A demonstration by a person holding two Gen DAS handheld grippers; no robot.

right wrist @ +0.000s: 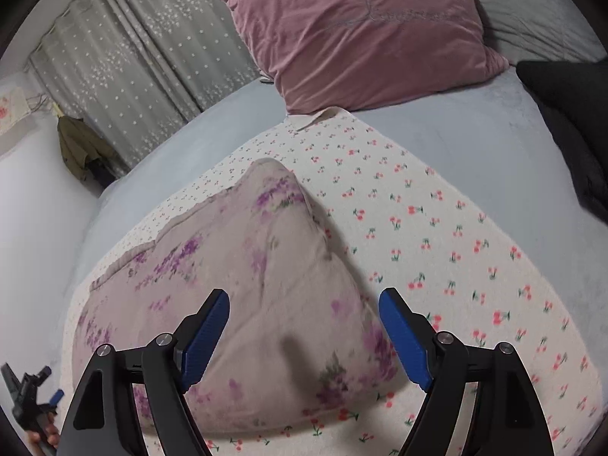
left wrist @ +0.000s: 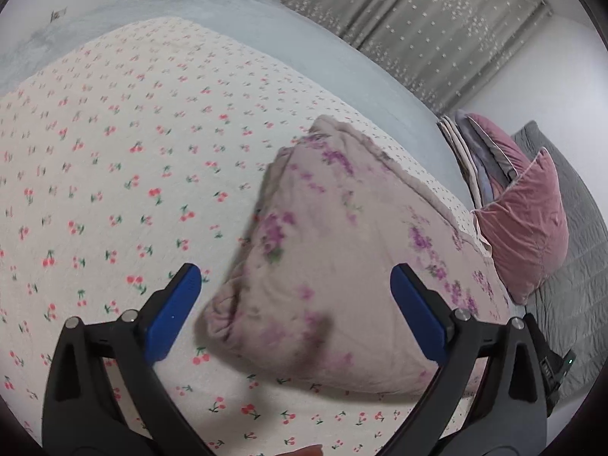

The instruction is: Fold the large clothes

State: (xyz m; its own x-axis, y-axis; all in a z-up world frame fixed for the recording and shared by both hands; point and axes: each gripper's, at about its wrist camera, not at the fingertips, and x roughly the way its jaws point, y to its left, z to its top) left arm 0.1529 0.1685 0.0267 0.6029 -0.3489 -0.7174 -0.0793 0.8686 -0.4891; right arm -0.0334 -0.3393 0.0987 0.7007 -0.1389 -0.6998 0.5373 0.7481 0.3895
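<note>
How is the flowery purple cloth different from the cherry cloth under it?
The pinkish-beige cloth with purple flowers lies bunched into a folded heap; the cream cloth with red cherries lies spread flat. The flowered one covers a small patch; the cherry one reaches well beyond it. Both are printed fabrics on the bed.

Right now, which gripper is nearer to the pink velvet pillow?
Right. The right gripper hovers over the folded beige garment with purple flowers, the pink velvet pillow ahead; the left gripper is off to its left, farther away.
</note>
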